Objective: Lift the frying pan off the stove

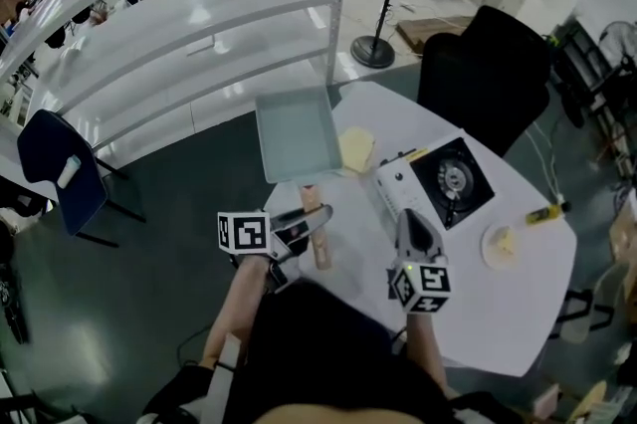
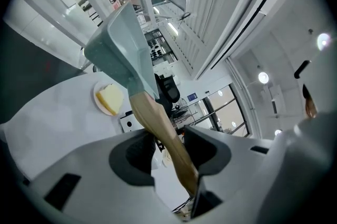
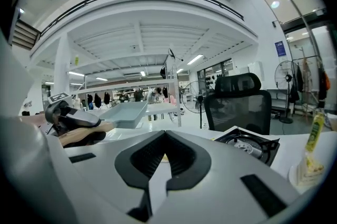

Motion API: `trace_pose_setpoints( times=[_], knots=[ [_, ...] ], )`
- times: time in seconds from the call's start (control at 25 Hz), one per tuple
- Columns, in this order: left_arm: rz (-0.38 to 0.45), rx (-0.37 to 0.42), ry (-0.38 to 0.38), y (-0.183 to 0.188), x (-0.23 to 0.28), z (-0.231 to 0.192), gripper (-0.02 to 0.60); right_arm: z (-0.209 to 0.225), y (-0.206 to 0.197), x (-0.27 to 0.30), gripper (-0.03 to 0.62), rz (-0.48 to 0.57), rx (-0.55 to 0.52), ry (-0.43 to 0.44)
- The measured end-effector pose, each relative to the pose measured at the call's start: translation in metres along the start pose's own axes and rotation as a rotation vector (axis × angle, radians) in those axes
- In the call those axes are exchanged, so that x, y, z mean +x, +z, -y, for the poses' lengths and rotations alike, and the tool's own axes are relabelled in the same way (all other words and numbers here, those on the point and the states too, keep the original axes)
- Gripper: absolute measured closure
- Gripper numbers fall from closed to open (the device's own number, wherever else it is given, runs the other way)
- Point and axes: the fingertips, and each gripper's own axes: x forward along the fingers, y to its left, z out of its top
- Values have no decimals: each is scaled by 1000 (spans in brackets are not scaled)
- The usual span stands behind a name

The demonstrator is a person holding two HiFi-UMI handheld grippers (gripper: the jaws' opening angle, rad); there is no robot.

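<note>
Two jaws of my left gripper (image 1: pixel 317 216) clamp the wooden handle (image 1: pixel 318 248); the frying pan (image 1: pixel 296 133) overhangs the table's (image 1: pixel 518 313) far edge, well clear of the stove (image 1: pixel 453 178); my right gripper (image 1: pixel 413 228), closed and empty, hovers beside the stove; a yellow pad (image 1: pixel 356 150), perhaps a sponge, lies between pan and stove.

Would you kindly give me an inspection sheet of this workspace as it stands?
Surface: white table, mostly bare.
Job's things: square frying pan held up, apart from the stove; burner bare.
Clutter: yellow pad; plate with a yellow block; yellow tube.
Grippers: left gripper shut on the pan's wooden handle; right gripper shut, empty.
Cables: nothing seen on the table.
Surroundings: white shelving, black chair, blue chair, floor fan.
</note>
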Motion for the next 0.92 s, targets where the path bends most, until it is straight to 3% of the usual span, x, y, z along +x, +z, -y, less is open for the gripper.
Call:
trace_pose_setpoints(
  times=[0.92],
  knots=[
    [-8, -18, -11, -12, 1, 6, 414, 0, 0, -14, 589, -4, -6, -5]
  ],
)
